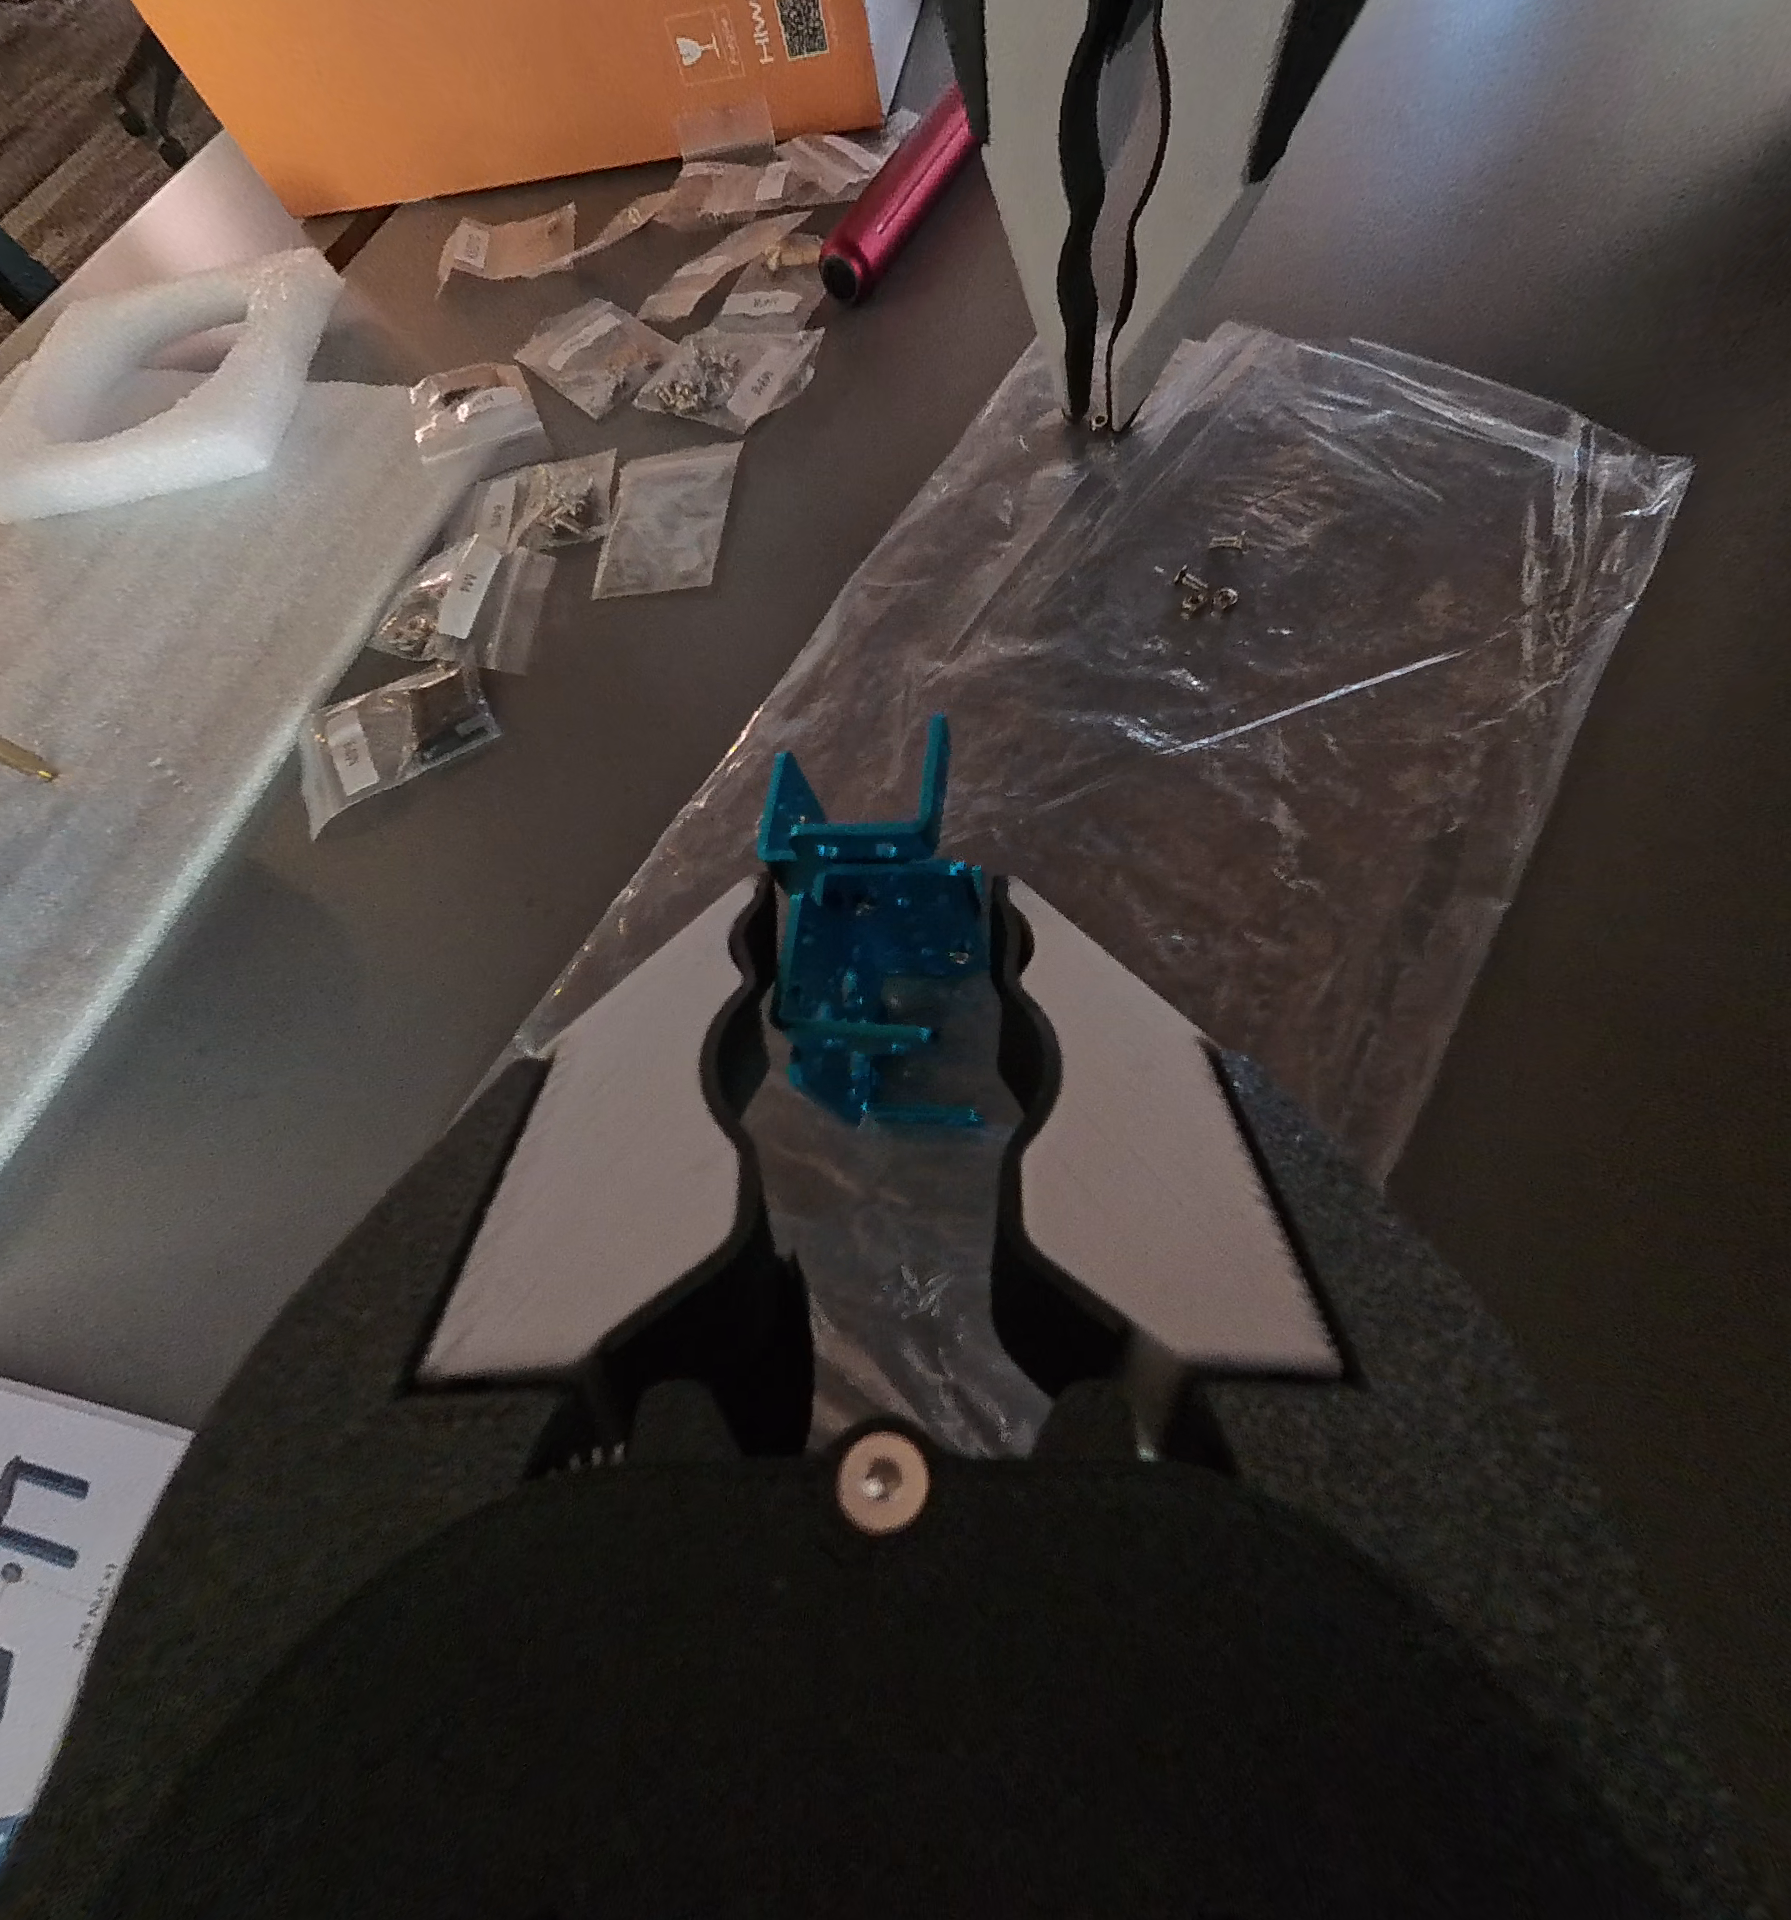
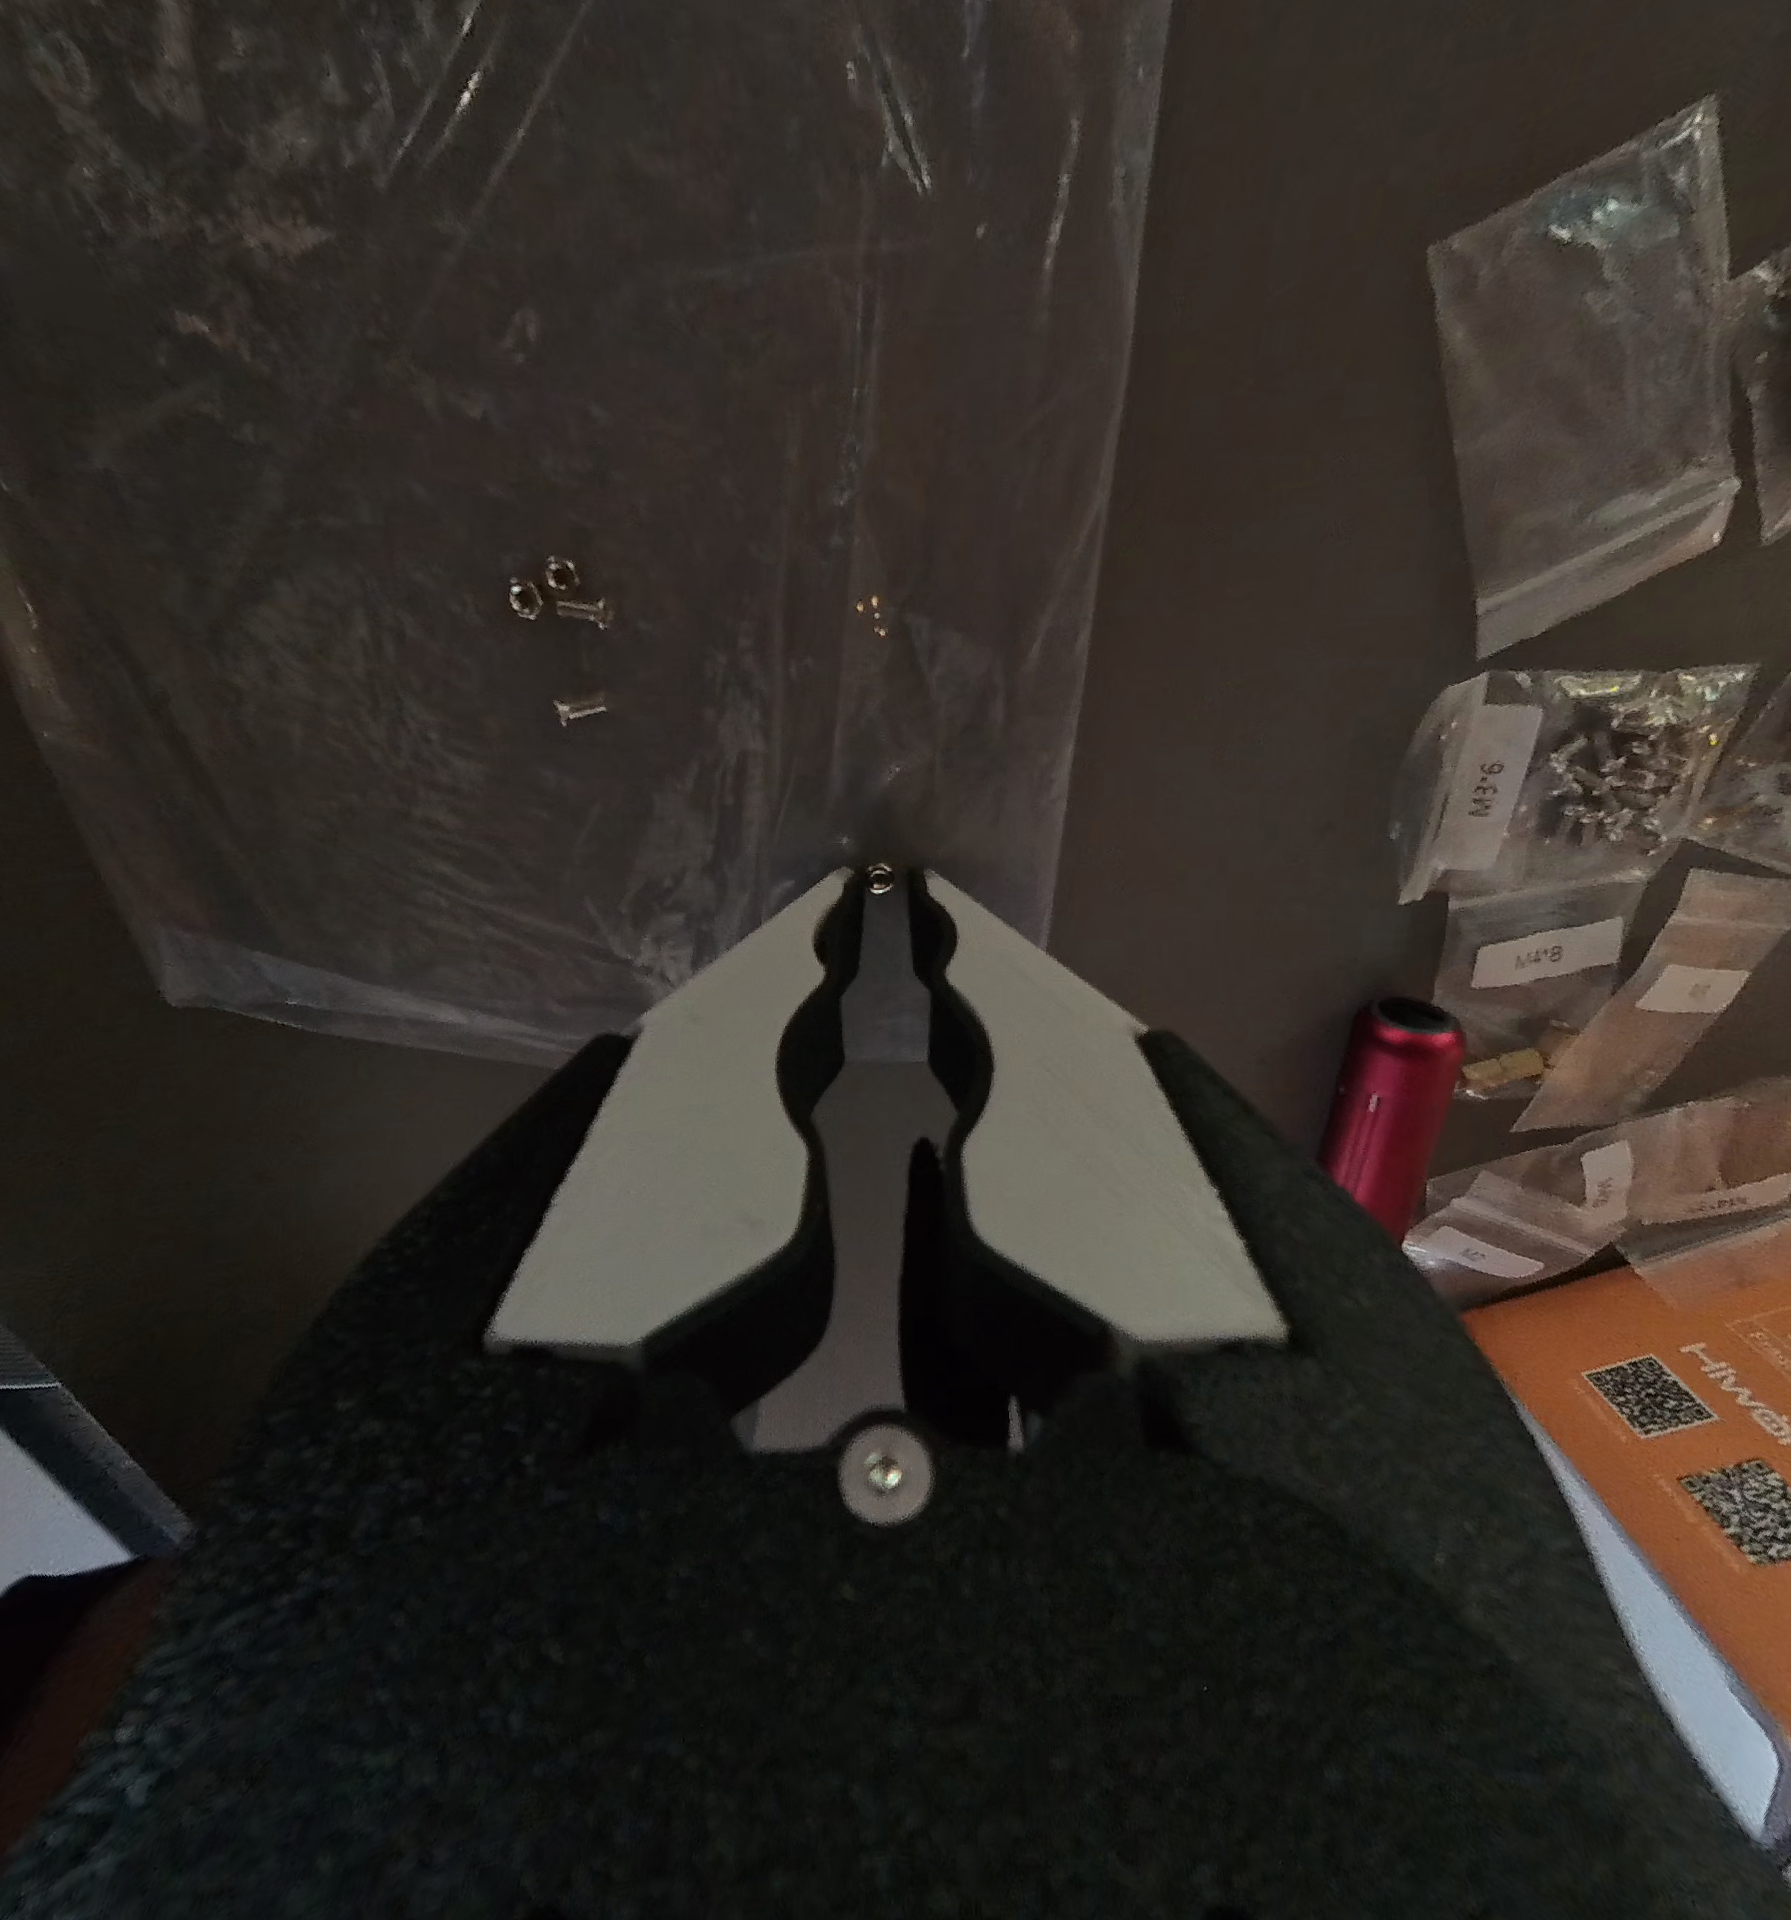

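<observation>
Right gripper (image 2: pixel 878 878) pinches a small nut (image 2: pixel 879 879) at its very tips (may pop out); left gripper (image 1: pixel 880 940) clamps the blue bracket assembly (image 1: pixel 875 966); slippage risks misalignment.

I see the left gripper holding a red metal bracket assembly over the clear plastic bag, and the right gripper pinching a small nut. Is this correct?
Not quite: the bracket assembly is blue, not red, as the left wrist view shows. The rest stands: the left gripper holds it over the clear plastic bag, and the right gripper pinches a small nut.
</observation>
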The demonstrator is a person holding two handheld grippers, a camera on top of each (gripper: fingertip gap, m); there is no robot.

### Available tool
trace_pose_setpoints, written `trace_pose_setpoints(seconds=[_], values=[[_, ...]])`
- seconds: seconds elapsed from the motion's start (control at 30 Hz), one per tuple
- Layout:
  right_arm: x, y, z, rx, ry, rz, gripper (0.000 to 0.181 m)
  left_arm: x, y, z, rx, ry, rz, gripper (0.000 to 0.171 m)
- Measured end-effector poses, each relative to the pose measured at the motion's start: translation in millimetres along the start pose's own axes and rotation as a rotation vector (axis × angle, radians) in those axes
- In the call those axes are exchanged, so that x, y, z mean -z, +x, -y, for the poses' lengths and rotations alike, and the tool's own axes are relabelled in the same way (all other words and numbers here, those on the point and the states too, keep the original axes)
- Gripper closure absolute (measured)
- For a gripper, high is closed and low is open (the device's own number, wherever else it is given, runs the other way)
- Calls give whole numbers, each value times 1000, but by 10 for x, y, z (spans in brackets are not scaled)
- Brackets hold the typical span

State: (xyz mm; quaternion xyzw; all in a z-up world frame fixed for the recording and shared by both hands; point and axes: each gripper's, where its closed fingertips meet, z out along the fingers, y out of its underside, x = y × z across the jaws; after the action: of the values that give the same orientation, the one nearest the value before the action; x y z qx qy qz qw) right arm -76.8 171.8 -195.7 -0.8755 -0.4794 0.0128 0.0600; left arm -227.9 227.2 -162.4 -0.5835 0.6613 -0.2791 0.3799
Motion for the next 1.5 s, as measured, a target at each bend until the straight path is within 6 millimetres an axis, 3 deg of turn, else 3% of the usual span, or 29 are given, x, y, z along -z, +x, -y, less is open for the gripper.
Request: trace_pose_setpoints(seconds=[0.53,0.8,0.93,1.1,1.5], values=[[7,49,-32,11,7,-10,177,5,1,-11,-10,-8,-1,131],[130,33,92,28,136,30,181,52,-7,22,-15,2,-10,131],[115,43,-8,20,80,8,180,92,-4,51,-17,16,-27,131],[115,-46,15,28,45,9,174,96,-20,49,-12,15,-23,131],[-4,-35,3,16,-21,27,176,118,-26,68,-18,19,-15,131]])
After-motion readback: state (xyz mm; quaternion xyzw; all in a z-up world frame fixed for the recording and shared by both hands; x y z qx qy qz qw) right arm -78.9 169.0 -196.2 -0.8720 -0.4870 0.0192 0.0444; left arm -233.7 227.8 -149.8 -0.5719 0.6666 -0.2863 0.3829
